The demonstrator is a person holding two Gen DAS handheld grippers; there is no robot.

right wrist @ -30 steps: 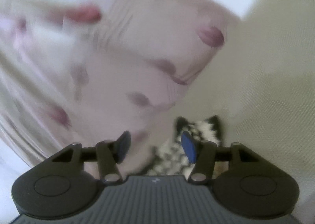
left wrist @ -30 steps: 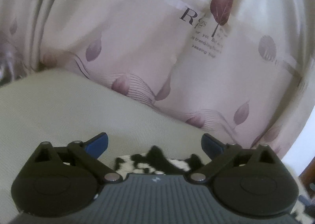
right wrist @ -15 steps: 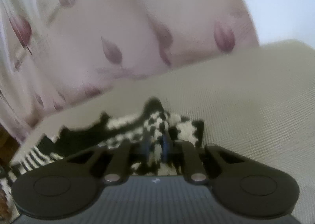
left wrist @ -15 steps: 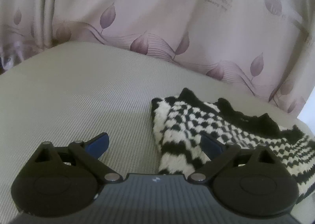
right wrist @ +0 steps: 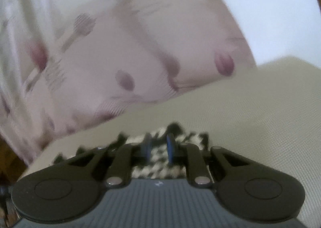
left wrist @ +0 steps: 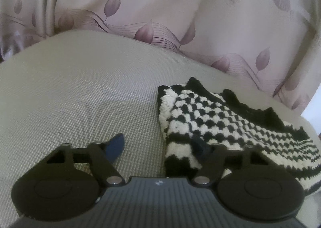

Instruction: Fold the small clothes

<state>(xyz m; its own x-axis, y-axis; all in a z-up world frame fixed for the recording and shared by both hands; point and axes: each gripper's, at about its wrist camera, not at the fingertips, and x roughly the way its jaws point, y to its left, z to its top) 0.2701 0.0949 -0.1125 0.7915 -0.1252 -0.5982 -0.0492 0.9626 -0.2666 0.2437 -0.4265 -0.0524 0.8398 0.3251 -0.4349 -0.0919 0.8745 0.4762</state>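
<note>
Your left gripper has dropped to the knit on the cushion by the curtain, jaws closing around its near corner. Right gripper pinches the knit, jaws easing apart. It's soft, light, stretchy; grip the edges.

Soft, dim daylight glows through the far curtain. The left wrist view is sharp but bowed, with dark corners. The right wrist view is smeared with motion blur, its curtain streaked.
</note>
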